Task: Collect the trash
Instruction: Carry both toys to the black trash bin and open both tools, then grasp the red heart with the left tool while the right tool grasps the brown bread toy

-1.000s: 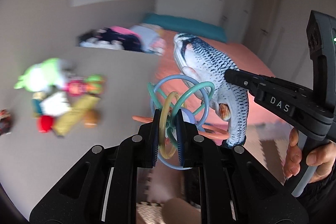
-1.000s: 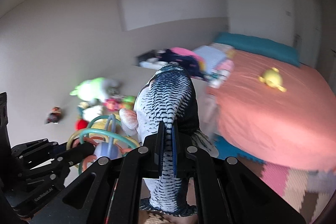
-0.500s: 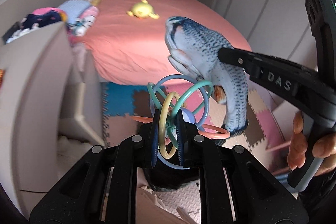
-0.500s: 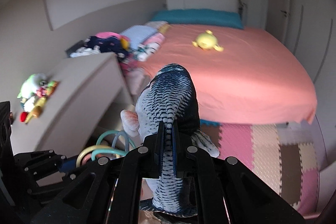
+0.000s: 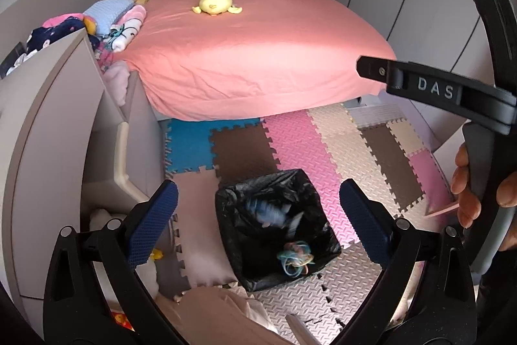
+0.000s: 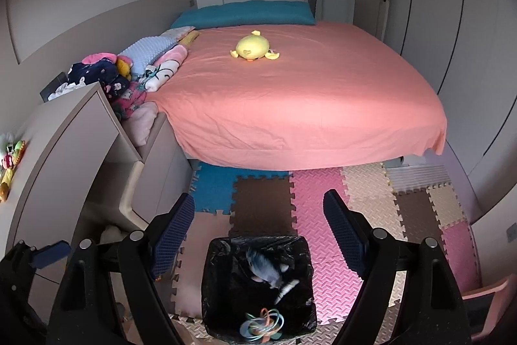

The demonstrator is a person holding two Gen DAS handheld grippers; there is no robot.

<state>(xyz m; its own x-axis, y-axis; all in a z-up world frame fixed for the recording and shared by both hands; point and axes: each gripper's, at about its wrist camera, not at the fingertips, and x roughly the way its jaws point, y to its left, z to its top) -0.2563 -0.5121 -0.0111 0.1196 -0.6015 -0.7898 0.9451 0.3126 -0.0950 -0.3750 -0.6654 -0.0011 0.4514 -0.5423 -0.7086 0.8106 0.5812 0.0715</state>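
Note:
A black-lined trash bin (image 5: 232, 199) (image 6: 210, 277) stands on the foam floor mat below both grippers. Inside it lie a blurred blue-and-white fish toy (image 5: 265, 210) (image 6: 263, 270) and a toy of coloured rings (image 5: 295, 257) (image 6: 263, 325). My left gripper (image 5: 258, 206) is open and empty above the bin. My right gripper (image 6: 260, 215) is open and empty above the bin's far edge. The right gripper's side also shows at the right of the left wrist view (image 5: 429, 86).
A bed (image 6: 307, 99) with a pink sheet carries a yellow plush duck (image 6: 253, 47). A beige dresser (image 6: 64, 151) stands at the left with small toys (image 6: 9, 157) on top. Folded clothes (image 6: 129, 73) are piled beside the bed. Coloured foam tiles (image 6: 371, 199) cover the floor.
Both grippers have swung from the dresser toward the bin and opened. The ring toy and the fish toy have dropped from them into the bin.

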